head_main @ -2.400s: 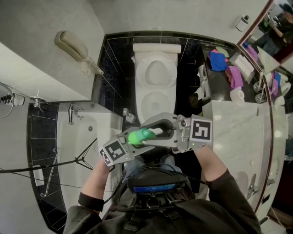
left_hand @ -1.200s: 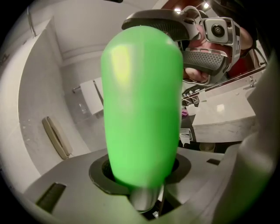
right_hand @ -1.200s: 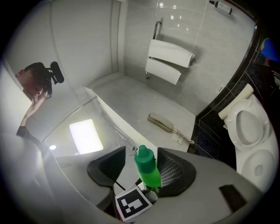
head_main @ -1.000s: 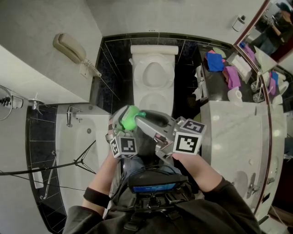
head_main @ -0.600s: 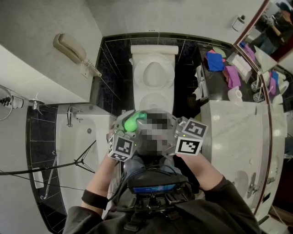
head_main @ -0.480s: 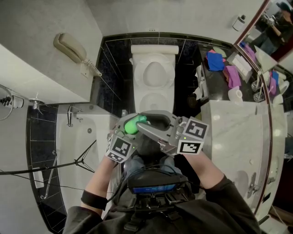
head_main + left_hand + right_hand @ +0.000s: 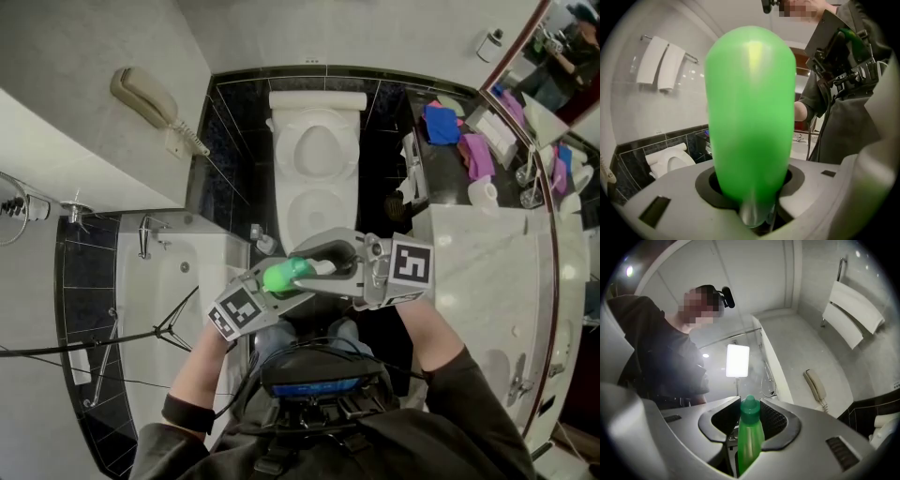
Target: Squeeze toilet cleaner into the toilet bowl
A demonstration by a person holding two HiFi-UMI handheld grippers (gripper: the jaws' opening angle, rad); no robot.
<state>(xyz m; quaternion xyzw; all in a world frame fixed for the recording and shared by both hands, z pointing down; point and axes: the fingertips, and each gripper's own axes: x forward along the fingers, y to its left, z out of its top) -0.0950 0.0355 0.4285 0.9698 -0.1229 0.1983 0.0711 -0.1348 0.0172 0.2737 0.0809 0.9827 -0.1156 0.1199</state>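
Note:
A green toilet cleaner bottle (image 7: 280, 277) hangs level at waist height between my two grippers, in front of the white toilet (image 7: 317, 155), whose lid is up. My left gripper (image 7: 274, 291) comes in from the lower left and is shut on the bottle's green end, which fills the left gripper view (image 7: 750, 117). The right gripper (image 7: 330, 268) comes from the right. In the right gripper view its jaws close on the bottle (image 7: 749, 437) just below the green cap (image 7: 750, 409). The toilet bowl (image 7: 670, 161) is well ahead of the bottle.
A bathtub (image 7: 169, 309) lies to the left, with a wall phone (image 7: 150, 94) above it. A marble counter (image 7: 487, 281) runs along the right, carrying cloths and a toilet roll (image 7: 485, 194). A small bottle (image 7: 265, 242) stands on the dark floor by the toilet's base.
Both grippers have rolled and sunk a little with the bottle still between them. The left marker cube swung down and left, the right cube out to the right.

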